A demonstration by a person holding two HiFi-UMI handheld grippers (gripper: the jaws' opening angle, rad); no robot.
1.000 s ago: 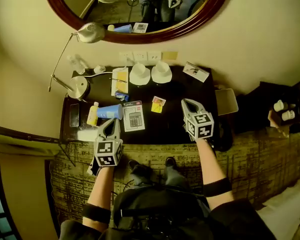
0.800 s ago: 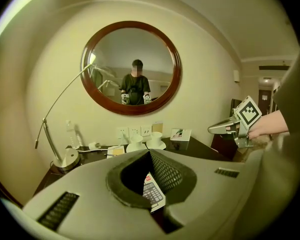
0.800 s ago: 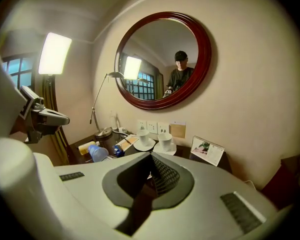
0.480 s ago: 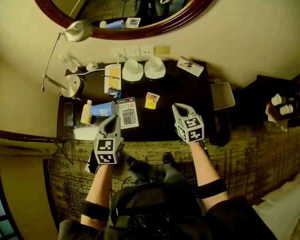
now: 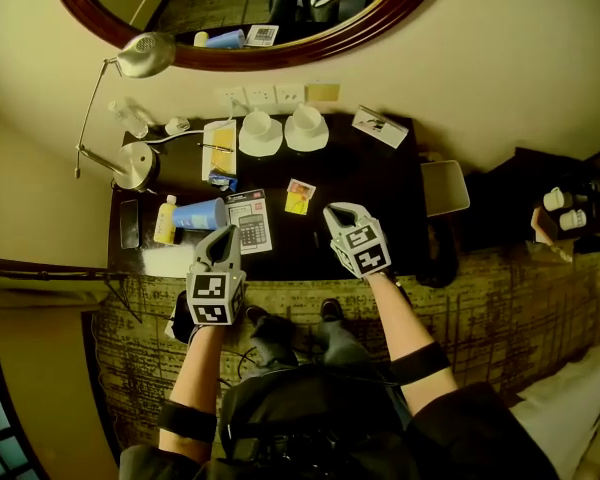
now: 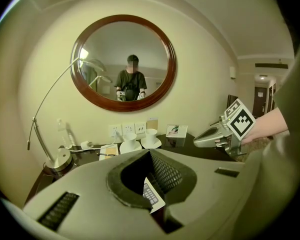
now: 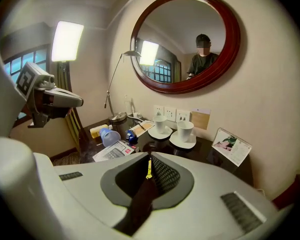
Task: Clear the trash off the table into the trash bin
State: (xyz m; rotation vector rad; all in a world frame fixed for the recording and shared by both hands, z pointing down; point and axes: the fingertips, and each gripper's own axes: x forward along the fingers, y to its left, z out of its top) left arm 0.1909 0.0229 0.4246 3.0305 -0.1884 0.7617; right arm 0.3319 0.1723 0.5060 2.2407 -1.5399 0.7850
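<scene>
Right gripper (image 5: 337, 209) came lower and nearer over table (image 5: 380, 183), jaws just opening to narrow slit, nothing between. Yellow packet (image 5: 300, 199) lies just beyond; from right gripper view only sliver shows. Left gripper (image 5: 223, 234) closed, empty.

Oval mirror (image 6: 123, 44) hangs above a dark table (image 5: 380, 178).

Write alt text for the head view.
Two hand-held grippers hang over the near edge of a dark table. The right gripper, fingers just opening and empty, points at a yellow card; the shut left gripper is beside a calculator pack. Two cups stand behind.
</scene>
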